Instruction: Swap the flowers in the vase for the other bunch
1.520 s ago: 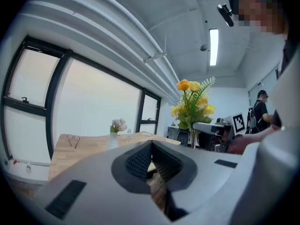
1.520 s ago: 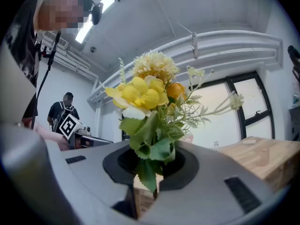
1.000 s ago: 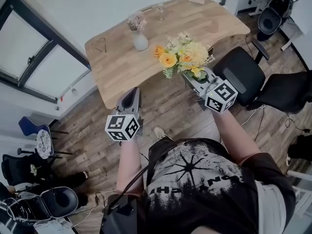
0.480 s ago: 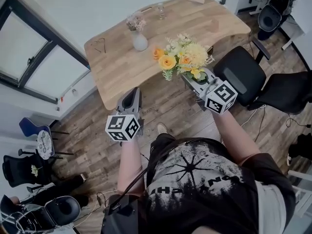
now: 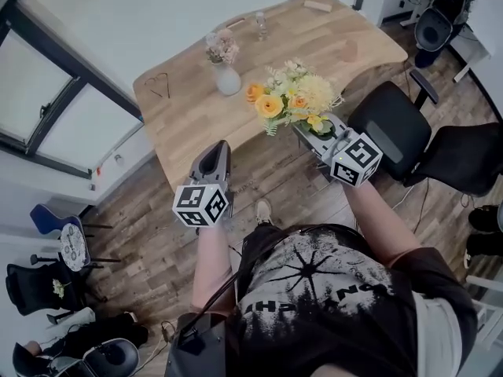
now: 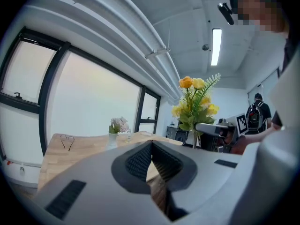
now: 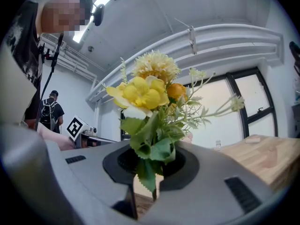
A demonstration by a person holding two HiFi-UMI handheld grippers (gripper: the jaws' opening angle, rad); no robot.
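Head view: right gripper [image 5: 308, 134], right of centre, jaws part-way closed and clamped on the stems of the yellow-and-orange bunch [image 5: 292, 94]. The blooms show against the near edge of the wooden worktop [image 5: 189, 120].

Left gripper [image 5: 218, 149], lower left of centre, jaws fully together with nothing between them, pointing toward the worktop.

White vase [image 5: 228, 80] stands upright on the worktop, upper centre, with the pale pink flowers [image 5: 222, 47] in it, well apart from both grippers. Glasses [image 5: 159, 79] lie left of the vase. Black chair [image 5: 389, 116] at right.
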